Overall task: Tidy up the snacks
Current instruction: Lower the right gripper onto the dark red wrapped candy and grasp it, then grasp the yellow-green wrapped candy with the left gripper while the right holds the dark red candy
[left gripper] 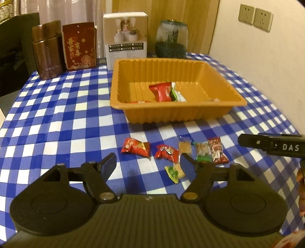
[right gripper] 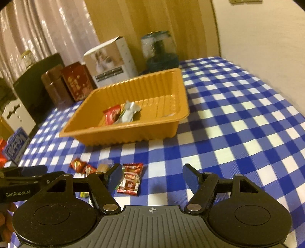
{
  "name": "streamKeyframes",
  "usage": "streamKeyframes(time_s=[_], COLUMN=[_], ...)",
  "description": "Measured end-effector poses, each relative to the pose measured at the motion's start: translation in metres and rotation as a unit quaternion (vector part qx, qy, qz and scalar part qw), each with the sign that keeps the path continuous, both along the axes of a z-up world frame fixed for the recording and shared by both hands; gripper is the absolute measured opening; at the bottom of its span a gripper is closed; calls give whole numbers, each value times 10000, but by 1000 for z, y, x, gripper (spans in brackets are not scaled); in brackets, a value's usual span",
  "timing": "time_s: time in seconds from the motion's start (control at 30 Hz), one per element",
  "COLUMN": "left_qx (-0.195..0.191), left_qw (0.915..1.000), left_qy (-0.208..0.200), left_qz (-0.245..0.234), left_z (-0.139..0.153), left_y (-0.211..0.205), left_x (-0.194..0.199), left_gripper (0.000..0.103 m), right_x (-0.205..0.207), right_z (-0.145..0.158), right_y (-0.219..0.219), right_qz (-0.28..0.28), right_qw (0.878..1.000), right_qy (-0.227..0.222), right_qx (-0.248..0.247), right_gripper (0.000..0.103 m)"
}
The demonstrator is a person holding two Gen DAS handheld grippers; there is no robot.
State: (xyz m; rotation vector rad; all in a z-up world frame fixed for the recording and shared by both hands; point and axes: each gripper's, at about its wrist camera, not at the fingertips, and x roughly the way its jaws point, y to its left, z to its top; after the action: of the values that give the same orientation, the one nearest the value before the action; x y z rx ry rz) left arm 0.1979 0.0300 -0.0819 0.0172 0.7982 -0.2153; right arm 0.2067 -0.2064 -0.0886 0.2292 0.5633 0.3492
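An orange plastic tray point(left gripper: 236, 99) stands on the blue-checked tablecloth. In it lie a red packet point(left gripper: 161, 91) and a green-and-white one point(left gripper: 177, 94). Several snack packets lie in front of it: two red ones point(left gripper: 135, 147), a tan cracker point(left gripper: 185, 146), a green packet point(left gripper: 203, 151), a dark red packet point(left gripper: 217, 151) and a green-yellow one point(left gripper: 174, 172). My left gripper point(left gripper: 147, 162) hangs open just before them, holding nothing. My right gripper point(right gripper: 152, 173) is open too, with the dark red packet point(right gripper: 130, 179) near its left finger. The tray point(right gripper: 183, 91) lies beyond it.
Along the table's far edge stand a brown tin point(left gripper: 46, 50), a red box point(left gripper: 80, 45), a white carton point(left gripper: 125, 36) and a glass jar point(left gripper: 171, 39). A wall with sockets point(left gripper: 255, 17) borders the right side. A blue box point(right gripper: 16, 147) sits at the left edge.
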Motion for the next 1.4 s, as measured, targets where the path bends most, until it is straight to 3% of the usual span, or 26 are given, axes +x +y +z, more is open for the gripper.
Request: streamKeyframes(time_s=[0.03, 0.13, 0.27, 0.7, 0.97, 1.17, 1.4], left_qx=[9, -1, -13, -100, -48, 68, 210], left_qw=[10000, 9999, 9996, 9991, 9968, 9946, 9906], left_qy=[17, 97, 180, 254, 184, 151, 173], left_qz=[-42, -130, -198, -334, -771, -1021, -1341], left_z=[-1, -4, -9, -14, -18, -23, -32], left_y=[-1, -2, -2, -1, -15, -24, -33], left_x=[0, 1, 3, 5, 3, 5, 8], left_gripper=[71, 71, 71, 71, 69, 66, 56], right_x=[1, 4, 9, 26, 28, 28, 28], right_z=[-1, -7, -12, -19, -20, -18, -16], right_y=[3, 11, 19, 46, 53, 43, 28], right_qz=[28, 130, 249, 361, 416, 278, 107], right_qw=[10000, 9998, 9995, 9986, 9963, 9976, 9987], right_qy=[2, 69, 116, 134, 161, 192, 341], right_qx=[-37, -141, -143, -363, -729, -611, -352], right_gripper=[70, 53, 49, 39, 29, 26, 26])
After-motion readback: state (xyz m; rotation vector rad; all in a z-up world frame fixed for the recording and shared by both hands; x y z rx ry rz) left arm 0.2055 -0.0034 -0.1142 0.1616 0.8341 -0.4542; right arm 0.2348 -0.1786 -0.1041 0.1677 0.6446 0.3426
